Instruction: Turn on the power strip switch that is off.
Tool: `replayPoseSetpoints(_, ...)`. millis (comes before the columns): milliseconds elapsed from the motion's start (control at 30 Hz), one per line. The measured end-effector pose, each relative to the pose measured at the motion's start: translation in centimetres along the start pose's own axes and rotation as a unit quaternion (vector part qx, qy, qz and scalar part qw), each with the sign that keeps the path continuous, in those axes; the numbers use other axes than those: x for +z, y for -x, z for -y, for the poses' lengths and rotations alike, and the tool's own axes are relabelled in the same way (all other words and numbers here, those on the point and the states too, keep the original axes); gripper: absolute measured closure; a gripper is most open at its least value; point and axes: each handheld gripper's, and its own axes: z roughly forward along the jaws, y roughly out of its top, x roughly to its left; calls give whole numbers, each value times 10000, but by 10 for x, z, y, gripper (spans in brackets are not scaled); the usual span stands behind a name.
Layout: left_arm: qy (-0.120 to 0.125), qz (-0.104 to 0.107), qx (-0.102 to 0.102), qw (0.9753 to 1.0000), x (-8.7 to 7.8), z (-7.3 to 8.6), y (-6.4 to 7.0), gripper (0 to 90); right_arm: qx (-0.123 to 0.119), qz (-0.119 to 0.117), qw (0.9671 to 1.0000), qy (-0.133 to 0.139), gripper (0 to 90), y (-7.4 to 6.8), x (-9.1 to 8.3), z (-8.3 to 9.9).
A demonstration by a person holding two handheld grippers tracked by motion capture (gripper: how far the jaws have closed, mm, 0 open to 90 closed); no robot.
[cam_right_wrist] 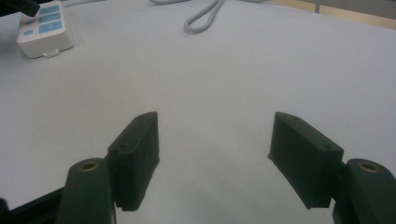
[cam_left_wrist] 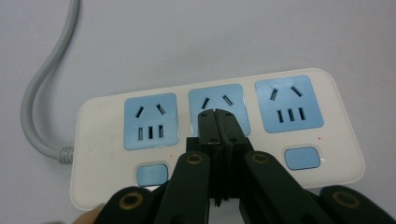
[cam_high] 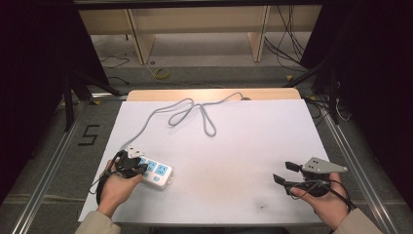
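A white power strip (cam_high: 163,171) with three blue sockets lies near the table's front left. Its grey cable (cam_high: 195,109) runs back across the table in loops. My left gripper (cam_high: 142,167) is over the strip. In the left gripper view the gripper (cam_left_wrist: 217,117) is shut, its jaws pressed together with nothing between them, and their tips point at the middle socket of the strip (cam_left_wrist: 107,135). I cannot tell whether they touch it. My right gripper (cam_high: 282,171) is at the front right, open and empty above bare table (cam_right_wrist: 215,140).
A white sheet covers the table (cam_high: 243,141), with a wooden edge along the back. In the right gripper view the power strip (cam_right_wrist: 44,28) lies far off at the top left and a cable loop (cam_right_wrist: 203,16) at the top. Metal rails flank the table.
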Motion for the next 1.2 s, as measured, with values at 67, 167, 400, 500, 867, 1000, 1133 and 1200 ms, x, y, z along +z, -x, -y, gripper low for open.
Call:
replayPoseSetpoints(67,-49,-5,-14,10000,0,0,1,900,1,-3,10000,3,332,0,0,0)
replayPoseSetpoints(167,-89,13,-64,9999,-1,1,0,900,3,-3,10000,18,333,0,0,0)
replayPoseSetpoints(400,-164,63,-85,9998,1,1,1,900,-13,-8,10000,12,333,0,0,0)
replayPoseSetpoints(500,-167,70,-92,9998,1,1,0,900,-7,-7,10000,10,333,0,0,0)
replayPoseSetpoints(867,-202,144,-155,9996,1,0,2,900,-3,2,10000,3,333,-1,0,0)
replayPoseSetpoints(1000,-205,143,-180,9995,1,0,1,900,-6,0,10000,5,333,-1,0,0)
replayPoseSetpoints(1133,-248,127,-175,9995,1,0,2,900,-9,1,10000,10,333,-1,0,0)
replayPoseSetpoints(1200,-260,110,-169,9995,1,0,2,900,-12,0,10000,9,333,-1,0,0)
